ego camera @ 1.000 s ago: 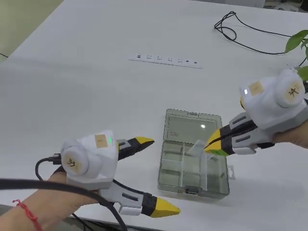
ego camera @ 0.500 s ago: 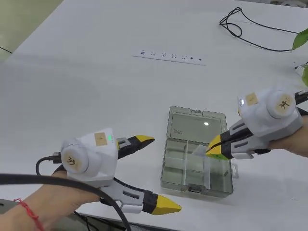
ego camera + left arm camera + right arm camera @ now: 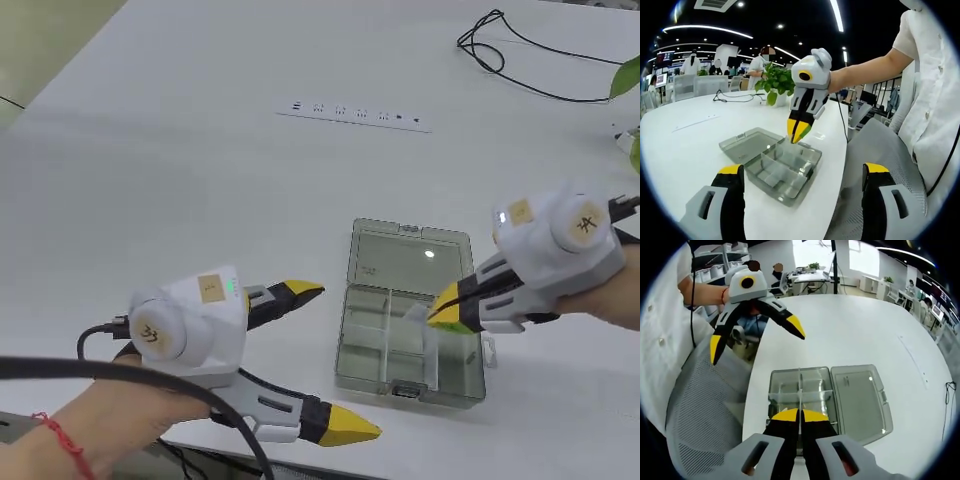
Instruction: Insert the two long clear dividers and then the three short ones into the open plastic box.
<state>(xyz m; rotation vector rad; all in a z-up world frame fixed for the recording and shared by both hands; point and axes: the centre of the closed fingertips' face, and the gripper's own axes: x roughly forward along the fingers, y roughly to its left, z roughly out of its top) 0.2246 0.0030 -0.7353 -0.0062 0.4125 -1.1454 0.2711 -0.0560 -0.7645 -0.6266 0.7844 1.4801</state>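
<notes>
The open clear plastic box lies on the white table with its lid folded back flat. Clear dividers stand inside the box. My right gripper hovers over the box's right half, shut on a clear divider that hangs from its tips. In the right gripper view the shut gripper holds that divider edge-on above the box. My left gripper stands open just left of the box, nothing between its jaws. The left gripper view has the box ahead and the right gripper above it.
A flush socket strip crosses the table farther back. A black cable loops at the far right, beside plant leaves. The table's near edge runs just below the box. A grey mesh chair is beside the table.
My right gripper has sunk lower over the box's right half with the divider still in it. The left gripper has hardly moved. The head camera shifted a little.
</notes>
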